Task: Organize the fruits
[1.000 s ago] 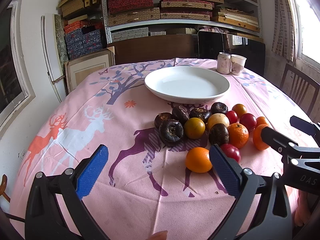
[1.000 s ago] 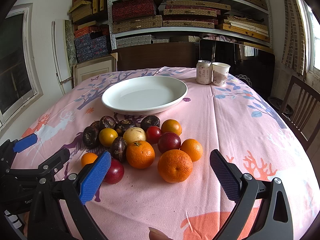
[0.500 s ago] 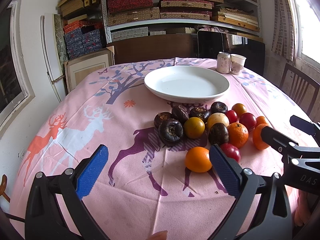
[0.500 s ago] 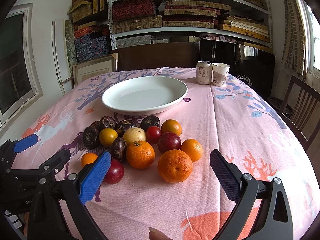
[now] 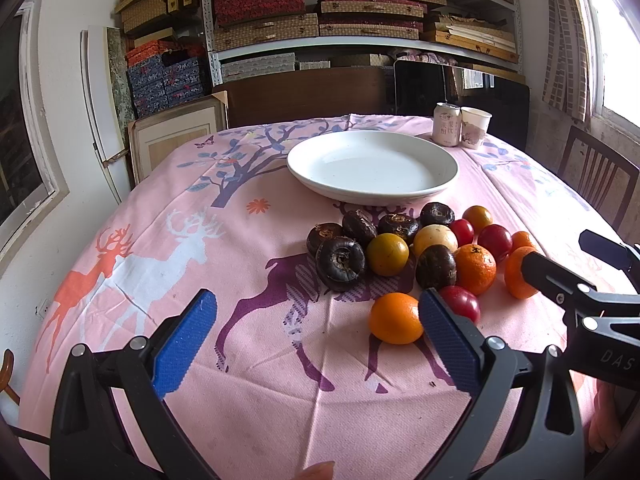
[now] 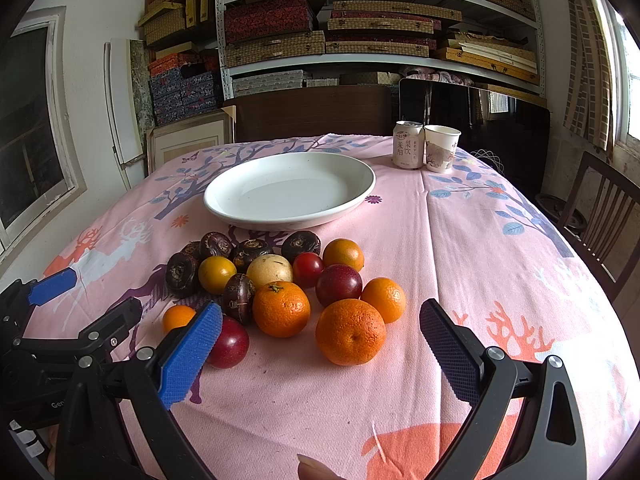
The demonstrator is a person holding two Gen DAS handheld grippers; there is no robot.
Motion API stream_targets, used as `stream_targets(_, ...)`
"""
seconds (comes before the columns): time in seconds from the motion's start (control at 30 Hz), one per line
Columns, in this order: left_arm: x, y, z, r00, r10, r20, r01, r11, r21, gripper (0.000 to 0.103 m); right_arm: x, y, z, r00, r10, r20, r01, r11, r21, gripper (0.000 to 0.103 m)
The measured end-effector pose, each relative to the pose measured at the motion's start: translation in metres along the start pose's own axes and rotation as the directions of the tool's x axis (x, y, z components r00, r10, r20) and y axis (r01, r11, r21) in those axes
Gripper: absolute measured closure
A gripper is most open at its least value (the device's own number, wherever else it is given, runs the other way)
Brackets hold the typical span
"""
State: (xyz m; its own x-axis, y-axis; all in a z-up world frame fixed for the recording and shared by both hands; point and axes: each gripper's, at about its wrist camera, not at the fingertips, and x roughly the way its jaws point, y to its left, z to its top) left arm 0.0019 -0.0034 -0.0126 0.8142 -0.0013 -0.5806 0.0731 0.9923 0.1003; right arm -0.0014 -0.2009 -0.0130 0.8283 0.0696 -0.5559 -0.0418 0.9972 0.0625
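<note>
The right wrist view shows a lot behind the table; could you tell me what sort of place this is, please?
Probably a dining room at home, doubling as storage. A round table under a pink deer-print tablecloth holds a white plate, a wooden chair stands beside it, and metal shelves behind are stacked with flat boxes.

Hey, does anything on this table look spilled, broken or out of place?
Nothing is spilled or broken. The fruits all sit in a loose cluster on the tablecloth while the white plate behind them is empty.
</note>
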Motion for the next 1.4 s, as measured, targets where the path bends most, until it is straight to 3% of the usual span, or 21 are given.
stream_targets(0.4, 0.004, -0.003, -0.003, 1.0, -0.002, -0.011, 0.002, 1.0, -0.004, 0.004, 0.002, -0.001, -0.001, 1.0, 0.008, -0.023, -0.008, 1.0, 0.002, 0.003)
stream_targets(0.57, 0.024, 0.008, -0.007, 0.994, -0.018, -0.104, 0.013, 0.999, -0.045, 0.004, 0.011, -0.009, -0.007, 0.994, 0.035, -0.101, -0.033, 0.999, 0.022, 0.003)
stream_targets(0.63, 0.035, 0.019, -0.011, 0.985, -0.046, -0.167, 0.033, 0.996, -0.079, 0.004, 0.014, -0.015, -0.011, 0.988, 0.035, -0.153, -0.034, 0.999, 0.009, 0.003)
stream_targets(0.83, 0.061, 0.04, -0.024, 0.932, -0.147, -0.332, 0.096, 0.982, -0.164, 0.004, 0.018, -0.027, -0.027, 0.968, 0.034, -0.249, -0.042, 0.999, -0.026, 0.003)
stream_targets(1.0, 0.061, 0.017, -0.028, 0.928, -0.07, -0.367, 0.066, 0.998, -0.024, 0.004, 0.02, -0.026, -0.039, 0.949, 0.003, -0.314, -0.037, 0.994, -0.103, 0.003)
stream_targets(1.13, 0.062, 0.022, -0.024, 0.924, -0.097, -0.37, 0.088, 0.995, -0.041, 0.004, 0.024, -0.042, -0.043, 0.931, 0.023, -0.365, -0.058, 0.995, -0.086, 0.003)
stream_targets(1.4, 0.062, 0.023, -0.023, 0.926, -0.095, -0.366, 0.087, 0.995, -0.038, 0.004, 0.031, -0.06, -0.038, 0.924, 0.042, -0.38, -0.107, 0.982, -0.154, 0.003)
